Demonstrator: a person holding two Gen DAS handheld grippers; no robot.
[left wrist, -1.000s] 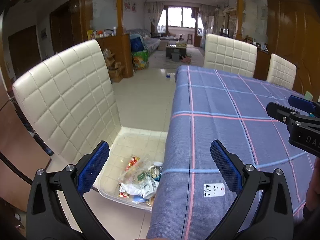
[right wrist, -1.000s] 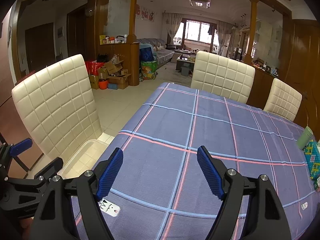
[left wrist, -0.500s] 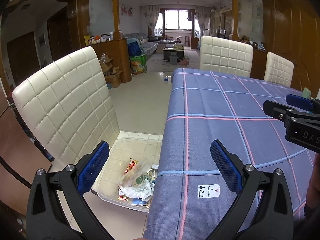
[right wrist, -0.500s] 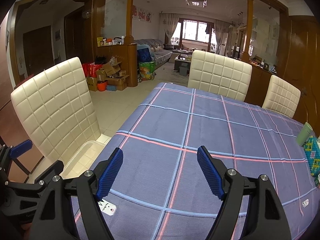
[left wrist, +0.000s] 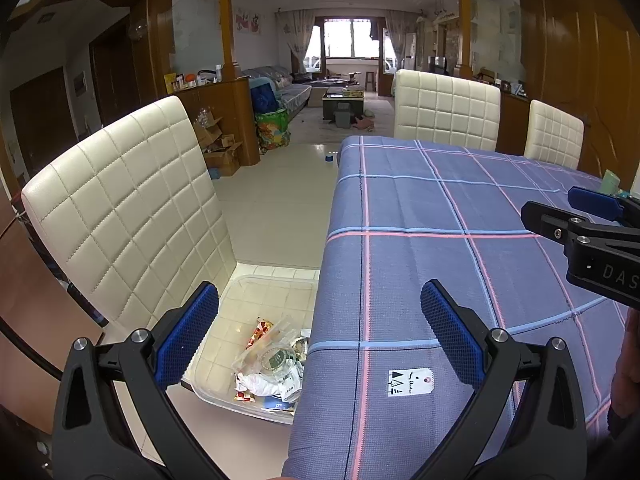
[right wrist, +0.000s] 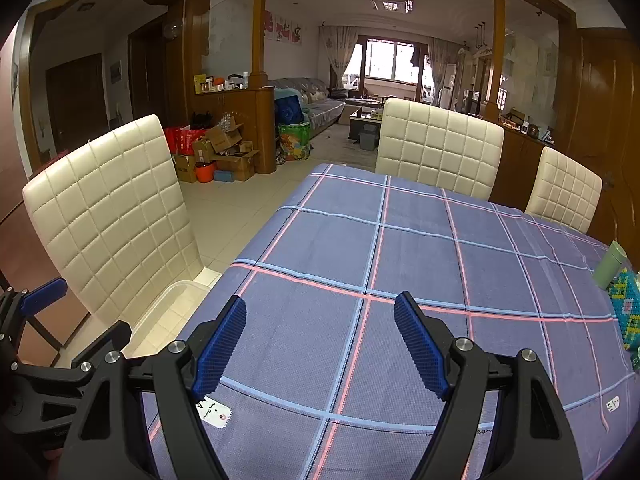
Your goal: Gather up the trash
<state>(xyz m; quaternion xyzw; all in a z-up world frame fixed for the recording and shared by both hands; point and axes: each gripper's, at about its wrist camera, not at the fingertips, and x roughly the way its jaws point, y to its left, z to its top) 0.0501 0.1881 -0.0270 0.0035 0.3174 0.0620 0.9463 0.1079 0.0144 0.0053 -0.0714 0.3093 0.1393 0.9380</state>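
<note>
Table (left wrist: 460, 208) fills most of what we see, draped in a blue-violet checked cloth (right wrist: 400, 248) with pink and pale blue lines. Cream quilted chairs ring it: one (left wrist: 128, 208) at the near left edge, two more at the far edge (left wrist: 446, 110) and far right corner (left wrist: 554, 136). On the seat of the near left chair sits a clear plastic bin (left wrist: 276, 280), tucked against the table's left edge and partly under the overhanging cloth. The trash (left wrist: 272, 364) lies inside it at the near end: crumpled wrappers, a clear bag, white paper. Our left gripper (left wrist: 320, 334) hangs over the table's near left corner, fingers spread wide and holding nothing, one finger over the bin and the other over the cloth. Our right gripper (right wrist: 320, 344) hovers above the near edge of the table, likewise spread and empty. A small white tag (left wrist: 410, 382) lies on the cloth near that corner. At the right edge stand a pale green cup (right wrist: 610, 266) and a beaded, colourful item (right wrist: 628, 312).
</note>
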